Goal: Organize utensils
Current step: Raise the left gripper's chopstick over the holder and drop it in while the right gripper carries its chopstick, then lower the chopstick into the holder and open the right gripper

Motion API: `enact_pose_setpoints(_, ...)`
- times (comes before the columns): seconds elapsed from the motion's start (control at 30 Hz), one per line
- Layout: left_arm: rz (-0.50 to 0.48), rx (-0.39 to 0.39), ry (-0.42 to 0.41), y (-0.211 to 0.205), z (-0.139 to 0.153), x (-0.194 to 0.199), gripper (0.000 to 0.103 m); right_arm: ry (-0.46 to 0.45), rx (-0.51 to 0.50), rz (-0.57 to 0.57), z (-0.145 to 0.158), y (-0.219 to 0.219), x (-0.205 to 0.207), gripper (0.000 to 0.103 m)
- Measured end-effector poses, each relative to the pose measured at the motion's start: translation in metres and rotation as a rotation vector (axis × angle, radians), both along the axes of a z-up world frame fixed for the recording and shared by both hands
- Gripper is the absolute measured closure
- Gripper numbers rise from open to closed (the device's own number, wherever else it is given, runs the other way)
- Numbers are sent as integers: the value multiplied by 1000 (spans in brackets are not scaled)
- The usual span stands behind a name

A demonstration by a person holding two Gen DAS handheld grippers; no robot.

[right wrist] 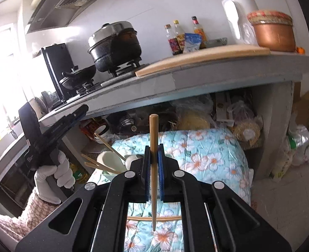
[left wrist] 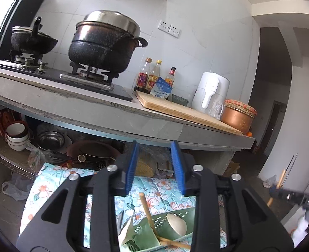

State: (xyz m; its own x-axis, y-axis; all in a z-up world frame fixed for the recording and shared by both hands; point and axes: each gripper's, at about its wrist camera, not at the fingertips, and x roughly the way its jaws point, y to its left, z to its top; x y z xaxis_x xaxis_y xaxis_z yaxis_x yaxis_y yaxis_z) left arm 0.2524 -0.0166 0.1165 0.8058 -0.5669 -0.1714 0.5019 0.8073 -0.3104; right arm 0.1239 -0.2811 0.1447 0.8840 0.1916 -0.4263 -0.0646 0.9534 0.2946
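My right gripper (right wrist: 154, 157) is shut on a wooden chopstick (right wrist: 153, 138), held upright above the floral cloth (right wrist: 207, 147). Another chopstick (right wrist: 171, 218) lies flat on the cloth below it. My left gripper (left wrist: 155, 168) is open and empty, raised above a green utensil basket (left wrist: 152, 222) that holds a cup (left wrist: 176, 223), a white spoon (left wrist: 126, 231) and chopsticks (left wrist: 147, 210). In the right wrist view the left gripper (right wrist: 78, 113) is at the left, above the cup (right wrist: 110, 159) and chopsticks (right wrist: 106, 142). The right gripper (left wrist: 280, 193) shows at the left view's right edge.
A concrete counter (left wrist: 133, 113) runs overhead with a gas stove, a black pot (left wrist: 104, 46), a wok (left wrist: 31, 40), sauce bottles (left wrist: 152, 77), a cutting board (left wrist: 186, 111), a white kettle (left wrist: 211, 92) and a copper pot (left wrist: 237, 115). Bowls (left wrist: 17, 134) and pans (left wrist: 51, 140) crowd the shelf below.
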Motion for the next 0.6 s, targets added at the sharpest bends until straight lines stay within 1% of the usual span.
enact_pose_setpoints(0.07,11,-6,-8,11,1,-10,59,-56,-42,33,20,11,6,96)
enact_pose_setpoints(0.2,41,8,-28,34,-1,-35,48,-160,-119,100,57,38,22,96)
enact_pose_setpoints(0.33,67,26,-15,57,-11,-56,44,-223,-185,182,78,70,43,96)
enact_pose_setpoints(0.47,102,48,44,76,-32,-72,44,-227,-251,249,79,101,69,96)
enact_pose_setpoints(0.6,120,76,111,87,-55,-81,44,-205,-359,268,60,126,84,96)
